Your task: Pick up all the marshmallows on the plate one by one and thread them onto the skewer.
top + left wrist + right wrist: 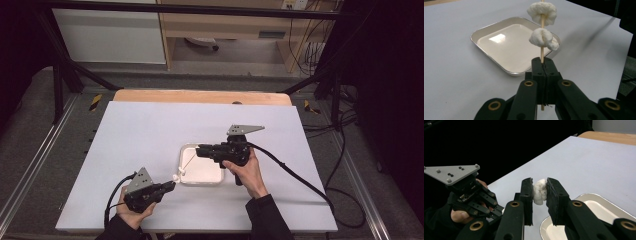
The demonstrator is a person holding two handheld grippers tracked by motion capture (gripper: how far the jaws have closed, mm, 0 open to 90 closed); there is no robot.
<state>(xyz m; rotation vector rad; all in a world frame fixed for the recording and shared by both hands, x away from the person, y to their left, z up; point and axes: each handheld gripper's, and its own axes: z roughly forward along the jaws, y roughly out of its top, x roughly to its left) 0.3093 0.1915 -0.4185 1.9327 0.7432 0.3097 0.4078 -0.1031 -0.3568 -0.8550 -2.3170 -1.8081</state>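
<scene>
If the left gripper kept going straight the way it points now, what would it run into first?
Probably the right gripper. The left gripper is shut on a skewer that runs up over the tray corner to it, and its top piece of marshmallow sits between the right jaws. Depth is hard to judge.

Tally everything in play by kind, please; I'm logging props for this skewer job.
White puffs: 2, both on the stick
Wooden stick: 1
Metal tray: 1
Grippers: 2
Total: 6
</scene>
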